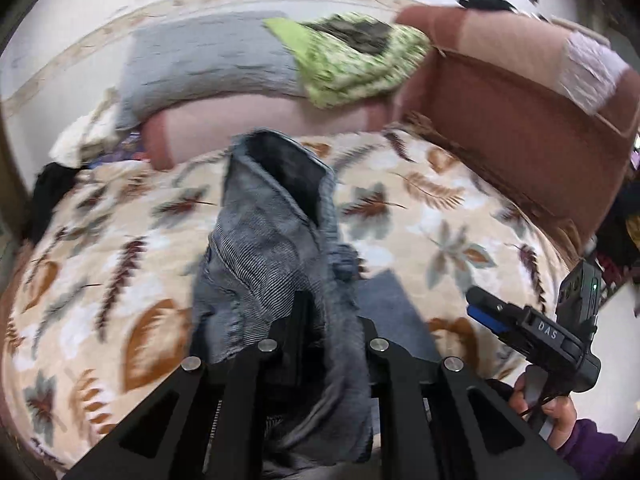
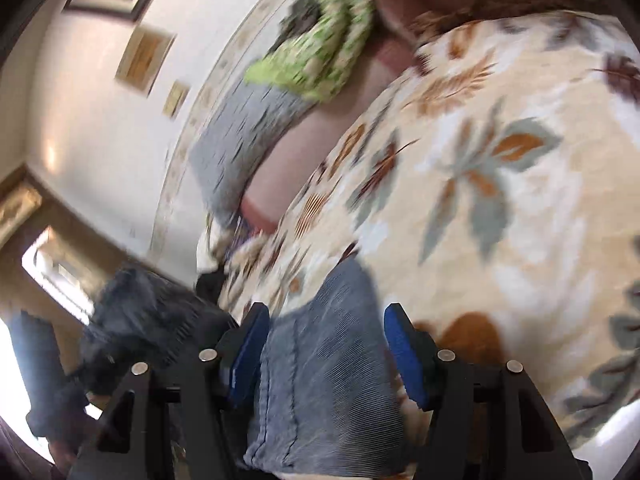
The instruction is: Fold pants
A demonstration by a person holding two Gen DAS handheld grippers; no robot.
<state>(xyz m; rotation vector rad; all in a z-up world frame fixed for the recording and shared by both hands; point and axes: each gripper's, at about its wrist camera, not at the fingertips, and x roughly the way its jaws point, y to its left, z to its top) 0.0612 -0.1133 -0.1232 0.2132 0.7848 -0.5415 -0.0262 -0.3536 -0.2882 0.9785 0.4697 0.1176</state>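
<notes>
Pants point(image 1: 276, 248) grey, on leaf-print bed point(image 1: 440, 216), one end bunched and lifted in left gripper point(image 1: 320, 320), jaws clamped on cloth, likely carrying it over for fold. Right gripper point(image 2: 324, 352) jaws wide, straddling other end, not pinching; probably lining up grasp.

A leaf-print blanket point(image 1: 400, 216) is covering the bed; grey pants point(image 1: 272, 240) are lying across it, with pillows point(image 1: 208, 56) sitting at its far edge.
</notes>
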